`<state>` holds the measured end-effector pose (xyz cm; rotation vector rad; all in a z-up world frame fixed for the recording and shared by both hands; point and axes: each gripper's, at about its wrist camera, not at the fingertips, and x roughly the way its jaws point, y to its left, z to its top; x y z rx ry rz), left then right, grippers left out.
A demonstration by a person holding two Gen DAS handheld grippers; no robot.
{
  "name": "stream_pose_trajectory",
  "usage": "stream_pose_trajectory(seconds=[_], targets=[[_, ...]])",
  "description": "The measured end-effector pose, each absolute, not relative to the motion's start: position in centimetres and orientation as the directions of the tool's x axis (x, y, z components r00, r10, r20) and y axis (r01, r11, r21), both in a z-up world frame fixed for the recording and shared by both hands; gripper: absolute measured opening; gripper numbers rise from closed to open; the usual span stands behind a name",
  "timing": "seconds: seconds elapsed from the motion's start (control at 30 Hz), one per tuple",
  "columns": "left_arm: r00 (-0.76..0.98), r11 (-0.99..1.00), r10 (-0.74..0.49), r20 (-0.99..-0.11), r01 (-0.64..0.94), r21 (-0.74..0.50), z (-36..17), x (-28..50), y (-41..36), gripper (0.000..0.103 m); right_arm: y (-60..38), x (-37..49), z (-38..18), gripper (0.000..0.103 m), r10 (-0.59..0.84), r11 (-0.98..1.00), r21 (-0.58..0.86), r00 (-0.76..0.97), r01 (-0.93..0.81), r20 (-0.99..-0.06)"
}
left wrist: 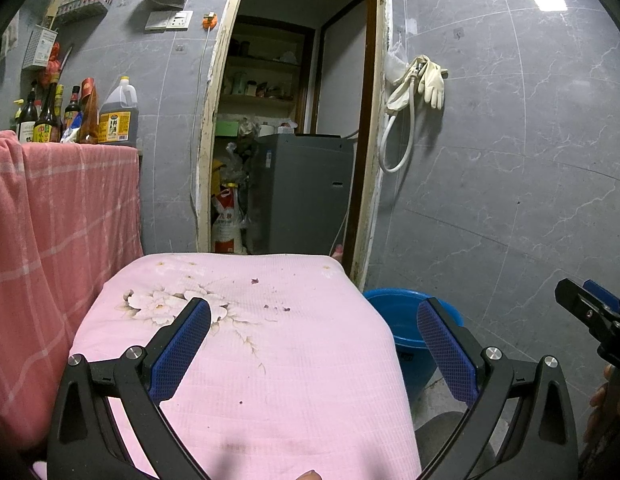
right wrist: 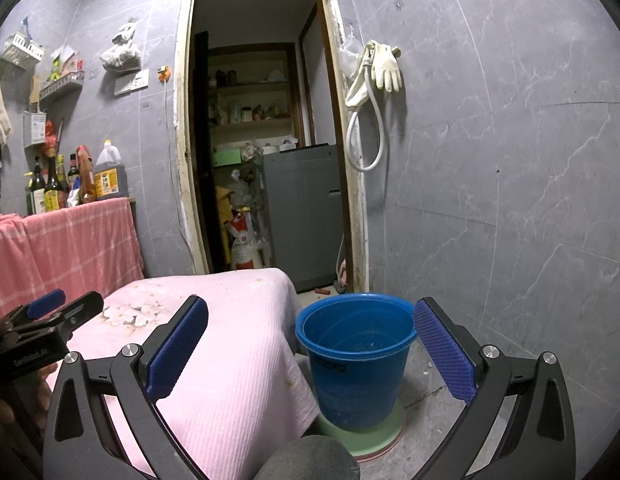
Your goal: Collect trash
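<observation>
Trash [left wrist: 276,307]: tiny dark purple scraps, scattered mid-frame on pink floral tabletop [left wrist: 294,380].
Bucket [right wrist: 356,364]: blue, lower centre, beside tabletop, on green disc.
Left claw [left wrist: 314,344]: wide, empty, over tabletop.
Right claw [right wrist: 310,346]: wide, empty.

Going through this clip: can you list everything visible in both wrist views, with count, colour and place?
Cloth-covered surface: one, pale pink with a flower print, front centre; small dark crumbs on it.
Bucket: one, blue, on the floor right of the cloth, standing on a green disc.
Checked cloth: one, salmon pink, draped at left.
Bottles: several, dark, plus one big jug, on the ledge above the checked cloth.
Gloves: cream, hanging on the grey wall with a white hose.
Doorway: one, to a storeroom with shelves and a grey appliance.
Left gripper: black, blue pads, open over the cloth.
Right gripper: same, open, near the bucket.
</observation>
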<state>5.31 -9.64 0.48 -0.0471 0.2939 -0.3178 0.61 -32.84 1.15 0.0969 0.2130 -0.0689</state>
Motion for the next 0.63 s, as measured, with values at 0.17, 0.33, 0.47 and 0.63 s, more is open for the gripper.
stream_pose_trajectory(seconds=[0.17, 0.33, 0.47, 0.63], targets=[[0.907, 0.950, -0.313, -0.281, 0.298, -0.093, 0.36, 5.35, -9.41, 0.101, -32.79, 0.65, 1.12, 0.103, -0.059, 0.993, 0.089, 0.975, 0.080, -0.215], [0.903, 0.947, -0.320, -0.286, 0.302, -0.106, 0.18, 5.62, -9.14, 0.101, -32.67, 0.63, 1.14, 0.103, -0.060, 0.993, 0.089, 0.975, 0.081, -0.216], [0.906, 0.950, -0.312, -0.287, 0.297, -0.096, 0.05, 5.60, -9.48, 0.101, -32.65, 0.62, 1.10, 0.103, -0.059, 0.993, 0.090, 0.974, 0.080, -0.217], [0.908, 0.953, -0.304, -0.288, 0.294, -0.079, -0.22, 5.70, -9.60, 0.101, -32.46, 0.43, 0.79, 0.103, -0.058, 0.993, 0.087, 0.974, 0.078, -0.220]])
